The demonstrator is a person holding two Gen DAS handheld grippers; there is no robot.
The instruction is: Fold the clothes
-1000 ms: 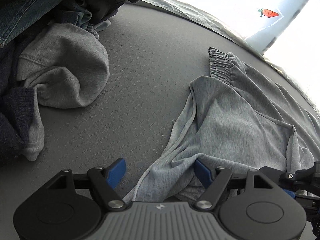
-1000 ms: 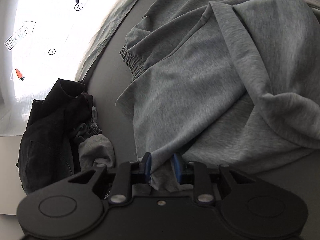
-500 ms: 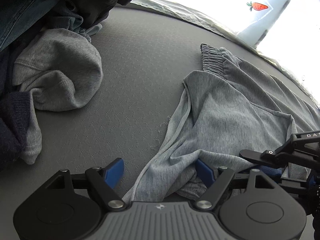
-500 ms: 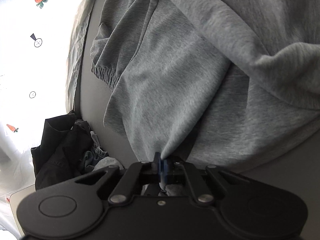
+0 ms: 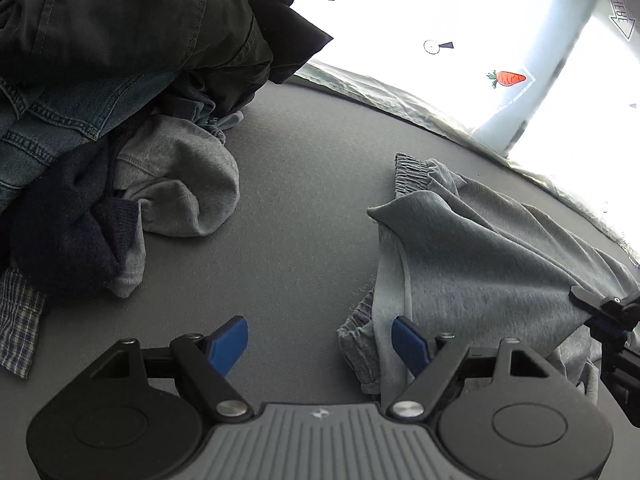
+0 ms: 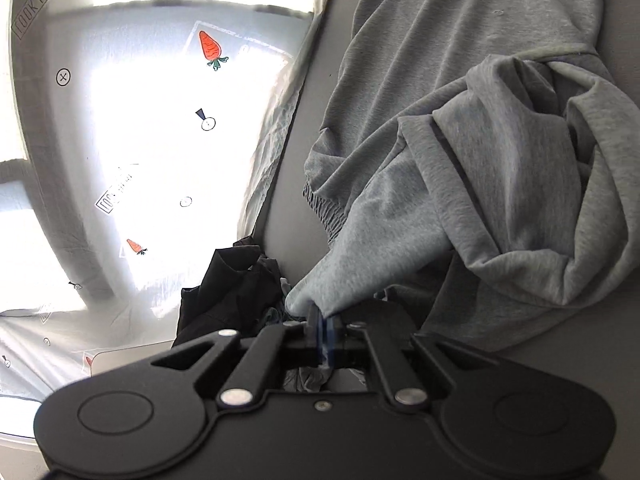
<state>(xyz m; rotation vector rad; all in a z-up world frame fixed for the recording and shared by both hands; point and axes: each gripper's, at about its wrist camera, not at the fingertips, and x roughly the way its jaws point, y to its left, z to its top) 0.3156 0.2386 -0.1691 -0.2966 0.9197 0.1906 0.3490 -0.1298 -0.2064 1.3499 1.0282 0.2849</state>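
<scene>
Between the pads of the right claw a corner of the grey sweatpants is pinched tight — the cloth rises from the dark grey worktop into that grip. Just left of the garment, the left claw stands wide with nothing in it, its right pad touching the fabric's edge — ahead and left lies a heap of unfolded clothes.

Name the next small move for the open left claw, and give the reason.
Probably ease the left claw right and close on the grey sweatpants' near edge beside its right finger. The jaws stand wide with nothing between them, while the right claw is shut on a corner of the same garment and holds it raised. A second grip would let the cloth be spread flat.
</scene>
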